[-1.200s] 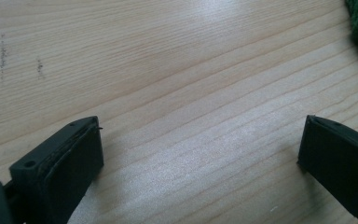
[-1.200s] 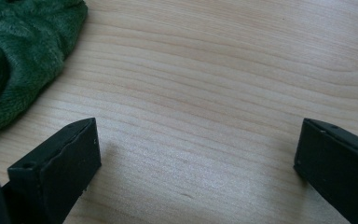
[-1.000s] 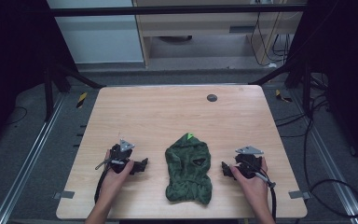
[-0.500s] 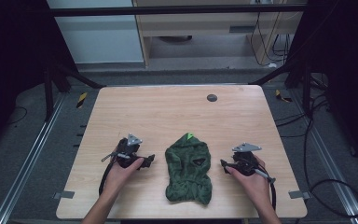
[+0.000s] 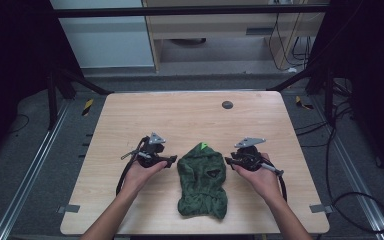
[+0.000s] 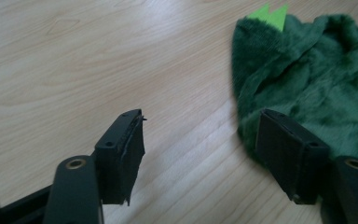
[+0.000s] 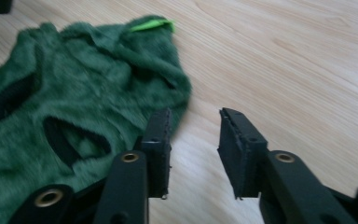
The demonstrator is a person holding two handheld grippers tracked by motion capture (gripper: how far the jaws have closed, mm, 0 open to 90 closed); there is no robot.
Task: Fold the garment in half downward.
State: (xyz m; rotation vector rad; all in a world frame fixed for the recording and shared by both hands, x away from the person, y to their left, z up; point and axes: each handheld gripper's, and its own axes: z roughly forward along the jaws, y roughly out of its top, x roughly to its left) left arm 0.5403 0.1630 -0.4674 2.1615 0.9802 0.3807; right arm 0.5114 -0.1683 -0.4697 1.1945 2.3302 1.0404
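Note:
A dark green plush hood [image 5: 202, 180] with eye holes and a bright green tag [image 5: 203, 146] lies flat near the table's front edge. My left gripper [image 5: 172, 160] is just left of it, jaws pointing at its edge. In the left gripper view the left gripper [image 6: 200, 126] has only bare wood between its jaws, and the hood [image 6: 317, 79] lies behind the right jaw. My right gripper [image 5: 227, 161] is just right of the hood. Its jaws [image 7: 196, 121] are narrower, also over bare wood beside the hood [image 7: 74, 93]. Both pairs of jaws have just been closing, with nothing between them.
The pale wooden table [image 5: 180, 120] carries a small dark disc [image 5: 227, 104] near its far edge. Black cables trail from both grippers toward the front edge. Dark frame bars and floor cables surround the table.
Both hands have moved away from the front edge and inward toward the hood. Both pairs of jaws are narrower than before, the right more so.

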